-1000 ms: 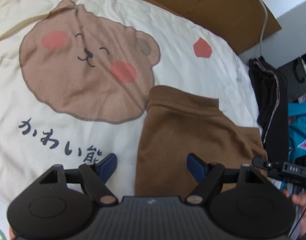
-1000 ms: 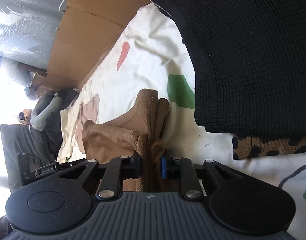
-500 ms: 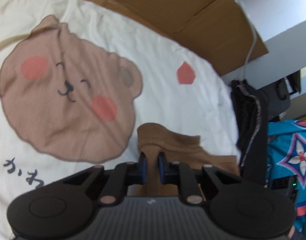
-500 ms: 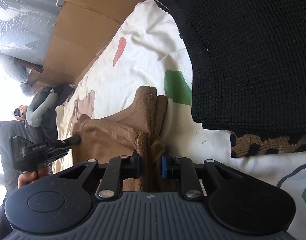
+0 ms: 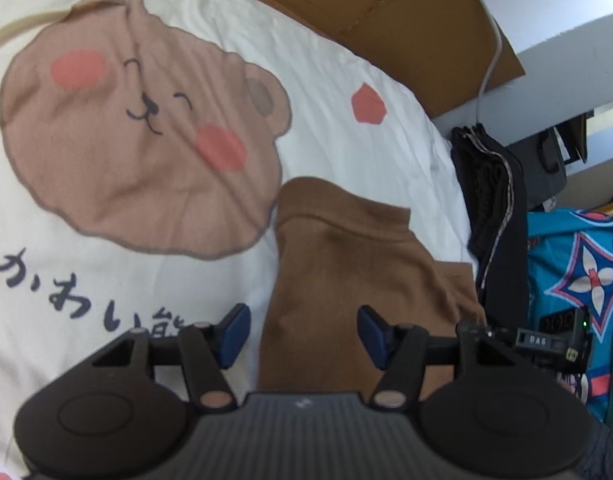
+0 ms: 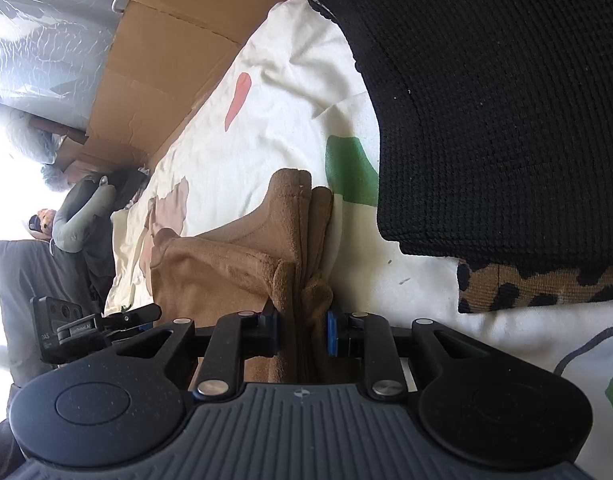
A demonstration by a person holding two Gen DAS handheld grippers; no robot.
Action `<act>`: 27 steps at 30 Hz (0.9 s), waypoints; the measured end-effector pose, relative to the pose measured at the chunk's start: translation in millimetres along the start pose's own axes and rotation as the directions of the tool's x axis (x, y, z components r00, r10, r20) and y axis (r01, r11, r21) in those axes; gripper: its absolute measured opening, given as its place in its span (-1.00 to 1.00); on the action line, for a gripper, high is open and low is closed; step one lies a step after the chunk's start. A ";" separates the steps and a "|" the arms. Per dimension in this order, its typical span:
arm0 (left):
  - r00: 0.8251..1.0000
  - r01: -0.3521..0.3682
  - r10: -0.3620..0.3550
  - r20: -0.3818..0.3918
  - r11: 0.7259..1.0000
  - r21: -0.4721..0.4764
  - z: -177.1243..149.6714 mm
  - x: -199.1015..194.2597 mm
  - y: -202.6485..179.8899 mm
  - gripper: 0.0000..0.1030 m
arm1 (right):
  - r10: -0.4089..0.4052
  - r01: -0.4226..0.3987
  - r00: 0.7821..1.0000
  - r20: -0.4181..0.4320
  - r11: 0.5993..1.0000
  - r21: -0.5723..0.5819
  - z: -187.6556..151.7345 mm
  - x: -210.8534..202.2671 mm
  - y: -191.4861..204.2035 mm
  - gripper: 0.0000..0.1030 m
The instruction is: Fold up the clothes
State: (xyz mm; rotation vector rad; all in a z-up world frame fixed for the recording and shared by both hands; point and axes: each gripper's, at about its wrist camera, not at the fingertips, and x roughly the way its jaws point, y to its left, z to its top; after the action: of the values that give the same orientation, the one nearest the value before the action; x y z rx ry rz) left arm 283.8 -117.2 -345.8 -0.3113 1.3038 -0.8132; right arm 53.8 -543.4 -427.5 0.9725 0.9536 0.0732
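Observation:
A brown garment (image 5: 346,272) lies folded on the bear-print bedsheet (image 5: 138,140), its band edge toward the bear's face. My left gripper (image 5: 302,332) hovers over the garment's near part. Its jaws are opening, and the blue pads (image 5: 234,332) stand apart on either side of the cloth without pressing it. In the right wrist view my right gripper (image 6: 302,328) is shut on the bunched, layered edge of the brown garment (image 6: 226,272). That edge stands up in a ridge ahead of the pads.
A black knit garment (image 6: 506,100) lies on leopard-print fabric (image 6: 538,284) to the right of the ridge. Cardboard (image 5: 386,8) lines the bed's far side. Dark clothes (image 5: 490,192) and teal patterned fabric (image 5: 566,272) lie off the bed's right edge.
My left gripper closed near the garment's band edge half a second ago, then opened again and drew back. The right gripper kept its hold and did not move.

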 end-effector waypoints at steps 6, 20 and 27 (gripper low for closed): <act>0.999 -0.003 0.005 -0.035 0.999 0.043 4.4 3.7 -7.5 -0.75 | 0.036 -0.036 0.999 -0.019 0.999 -0.018 3.3 -4.1 2.4 -0.60; 0.999 0.022 -0.021 -0.045 0.999 0.029 9.3 13.6 -1.9 -0.17 | 0.015 -0.016 1.000 -0.019 1.000 -0.018 2.3 3.8 0.9 -0.42; 0.996 0.067 -0.066 -0.061 0.998 0.006 17.1 23.9 0.4 -0.56 | 0.018 -0.018 1.000 -0.020 1.000 -0.016 6.2 10.4 1.3 -0.37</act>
State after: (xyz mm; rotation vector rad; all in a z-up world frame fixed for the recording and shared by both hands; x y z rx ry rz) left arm 300.9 -137.2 -358.8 -0.3269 1.3526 -0.8902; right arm 65.0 -542.1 -432.0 0.9675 0.9615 0.1059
